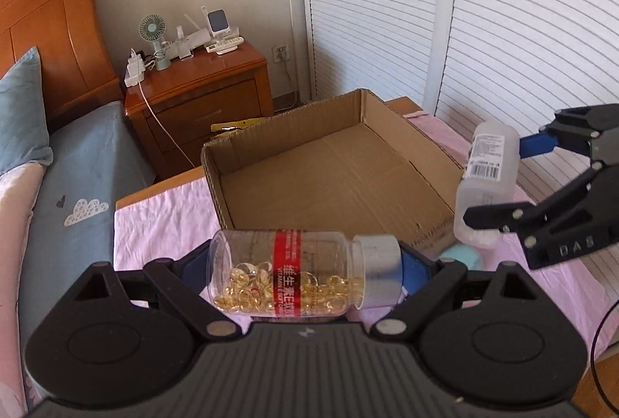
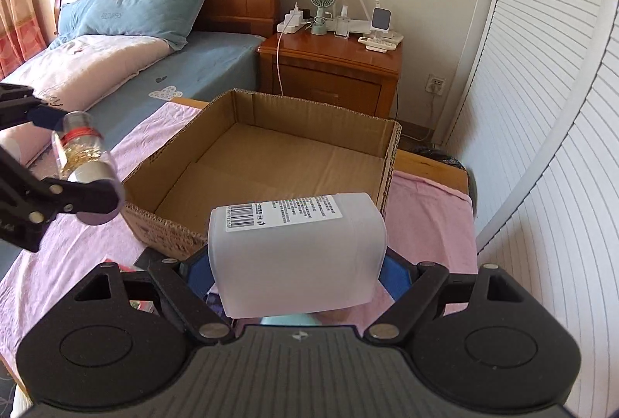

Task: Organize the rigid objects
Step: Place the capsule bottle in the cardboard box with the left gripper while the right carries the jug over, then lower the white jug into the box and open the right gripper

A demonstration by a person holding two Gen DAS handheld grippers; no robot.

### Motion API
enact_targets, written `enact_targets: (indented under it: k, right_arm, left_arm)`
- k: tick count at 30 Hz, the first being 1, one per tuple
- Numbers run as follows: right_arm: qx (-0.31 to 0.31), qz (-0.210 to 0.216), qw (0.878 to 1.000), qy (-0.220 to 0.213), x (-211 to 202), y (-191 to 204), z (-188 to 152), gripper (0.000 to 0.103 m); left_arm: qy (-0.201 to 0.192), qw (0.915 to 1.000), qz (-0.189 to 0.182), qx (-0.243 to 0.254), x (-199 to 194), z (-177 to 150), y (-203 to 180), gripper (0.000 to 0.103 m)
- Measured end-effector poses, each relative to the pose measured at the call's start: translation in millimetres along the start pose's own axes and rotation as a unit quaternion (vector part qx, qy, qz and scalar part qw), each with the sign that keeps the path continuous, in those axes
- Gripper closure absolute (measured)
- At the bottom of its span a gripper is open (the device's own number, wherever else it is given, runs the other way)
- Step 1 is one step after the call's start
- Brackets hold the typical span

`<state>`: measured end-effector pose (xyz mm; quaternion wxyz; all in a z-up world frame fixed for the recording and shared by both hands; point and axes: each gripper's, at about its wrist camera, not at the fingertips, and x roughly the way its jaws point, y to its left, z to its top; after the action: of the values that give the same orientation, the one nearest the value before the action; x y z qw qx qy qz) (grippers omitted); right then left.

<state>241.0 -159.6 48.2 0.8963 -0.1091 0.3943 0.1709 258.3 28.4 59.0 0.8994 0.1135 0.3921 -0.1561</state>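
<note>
Looking along the left gripper (image 1: 305, 263): clamped end to end on a clear capsule bottle (image 1: 286, 273), base against one blue pad, white cap against the other, so the bottle lies crosswise between the fingers. Held level, probably so the yellow capsules settle along the lower wall and the load stays balanced. Straight ahead, just beyond the bottle: an open cardboard box (image 1: 332, 162) on a pink cloth (image 1: 162, 224), bottom bare, the likely drop spot. Off to the right and forward: the right gripper (image 1: 503, 178), closed on a white plastic bottle (image 1: 485, 186), carried clear of the cloth beside the box wall. Hard to read: the pads mostly hidden by the bottle ends; a pale turquoise thing under the white bottle, too cut off to name; a yellow scrap behind the box, unclear.

Looking along the right gripper (image 2: 298, 263): gripping the white plastic bottle (image 2: 296, 255) across its flat body, label and barcode facing up, nose aimed at the cardboard box (image 2: 271, 162) directly ahead. Wide grip, likely chosen because the flat sides give the pads firm seats. Far to the left: the left gripper (image 2: 73, 155) with the capsule bottle (image 2: 83, 155) pinched between its fingers, near the box's corner. Hidden: bottle neck and cap, below the body; items under the gripper on the pink cloth (image 2: 77, 255), only coloured slivers showing.
</note>
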Motion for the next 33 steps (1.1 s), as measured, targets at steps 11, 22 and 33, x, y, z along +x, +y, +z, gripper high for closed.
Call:
enact_targets:
  k: [11, 22, 33]
  right_arm:
    - [0.014, 0.006, 0.999, 0.037, 46.8, -12.5, 23.9, 0.016]
    - [0.015, 0.007, 0.998, 0.060, 67.9, -8.2, 42.0, 0.017]
    - [0.027, -0.037, 0.996, 0.083, 112.8, -7.2, 85.9, 0.010]
  left_arm:
    - [0.040, 0.9986, 0.027, -0.023, 104.3, 55.3, 18.2, 0.009]
    - [0.022, 0.9995, 0.020, 0.008, 63.8, 33.9, 23.7, 0.008]
    - [0.002, 1.0000, 0.009, -0.002, 31.4, 7.6, 37.7, 0.008]
